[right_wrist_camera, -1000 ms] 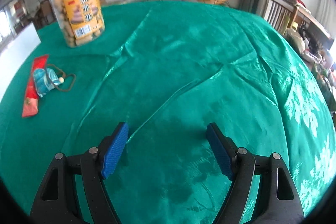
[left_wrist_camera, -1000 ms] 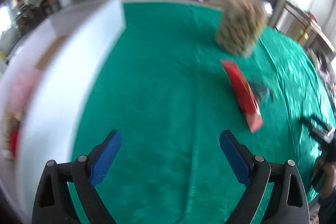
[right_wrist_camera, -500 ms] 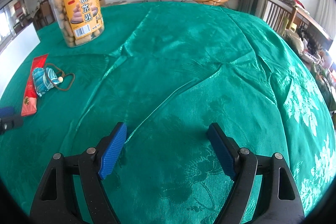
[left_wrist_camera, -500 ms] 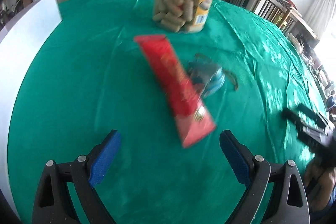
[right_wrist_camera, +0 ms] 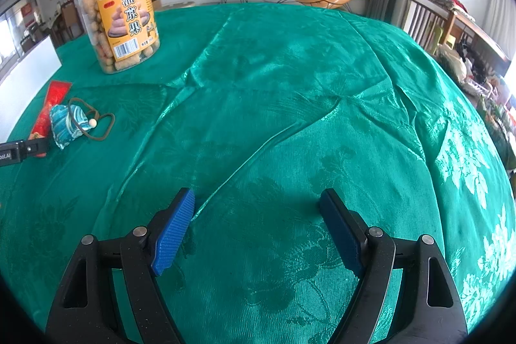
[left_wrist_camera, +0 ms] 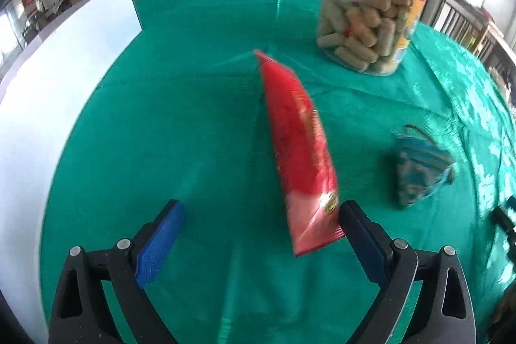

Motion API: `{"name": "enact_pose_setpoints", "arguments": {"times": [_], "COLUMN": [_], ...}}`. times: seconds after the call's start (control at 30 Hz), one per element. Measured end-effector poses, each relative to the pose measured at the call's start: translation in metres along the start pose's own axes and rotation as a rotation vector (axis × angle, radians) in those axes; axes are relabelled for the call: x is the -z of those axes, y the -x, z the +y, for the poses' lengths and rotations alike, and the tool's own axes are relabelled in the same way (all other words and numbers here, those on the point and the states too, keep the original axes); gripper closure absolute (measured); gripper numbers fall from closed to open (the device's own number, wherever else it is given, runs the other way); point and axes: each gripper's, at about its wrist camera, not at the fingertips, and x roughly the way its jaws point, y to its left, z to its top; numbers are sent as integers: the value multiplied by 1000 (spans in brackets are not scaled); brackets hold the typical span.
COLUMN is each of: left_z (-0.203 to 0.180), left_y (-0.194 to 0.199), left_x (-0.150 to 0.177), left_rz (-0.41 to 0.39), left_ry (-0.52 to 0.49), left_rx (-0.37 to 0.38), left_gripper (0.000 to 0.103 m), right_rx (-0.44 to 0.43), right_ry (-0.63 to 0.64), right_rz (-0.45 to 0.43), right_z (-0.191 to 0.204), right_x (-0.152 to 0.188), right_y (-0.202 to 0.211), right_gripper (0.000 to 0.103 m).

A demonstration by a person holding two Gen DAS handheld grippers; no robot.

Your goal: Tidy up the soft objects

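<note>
A long red snack packet (left_wrist_camera: 300,144) lies flat on the green tablecloth (left_wrist_camera: 193,118); its near end sits just inside my left gripper's right finger. My left gripper (left_wrist_camera: 261,234) is open and empty, low over the cloth. A small blue patterned pouch (left_wrist_camera: 416,170) with a brown cord lies right of the packet. Both show in the right wrist view: packet (right_wrist_camera: 51,100), pouch (right_wrist_camera: 69,124). My right gripper (right_wrist_camera: 258,224) is open and empty over bare cloth, far right of them. The left gripper's tip (right_wrist_camera: 19,149) shows at that view's left edge.
A clear plastic jar of puffed snacks (left_wrist_camera: 371,5) stands behind the packet, also in the right wrist view (right_wrist_camera: 121,15). A white box wall (left_wrist_camera: 58,76) runs along the table's left side. Chairs and furniture stand beyond the table.
My left gripper has swung from the white box toward the red packet and closed in until the packet's near end lies between its fingers. The right gripper has barely moved.
</note>
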Motion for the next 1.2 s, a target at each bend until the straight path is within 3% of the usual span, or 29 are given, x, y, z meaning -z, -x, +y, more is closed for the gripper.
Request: {"name": "enact_pose_setpoints", "arguments": {"times": [0.17,0.47,0.57,1.2], "left_z": [34,40,51,52], "left_y": [-6,-21,-22,-20], "left_x": [-3,-27,-26,-23], "left_rz": [-6,-56,-119,-118], "left_ry": [86,-90,-87,-88], "left_rx": [-34,62,69,67], "left_gripper": [0,0,0,0], "right_rx": [1,1,2,5], "right_ry": [0,0,0,-3], "right_rz": [0,0,0,0], "right_z": [0,0,0,0], "right_x": [0,0,0,0], "right_y": [0,0,0,2], "right_gripper": [21,21,21,21]}}
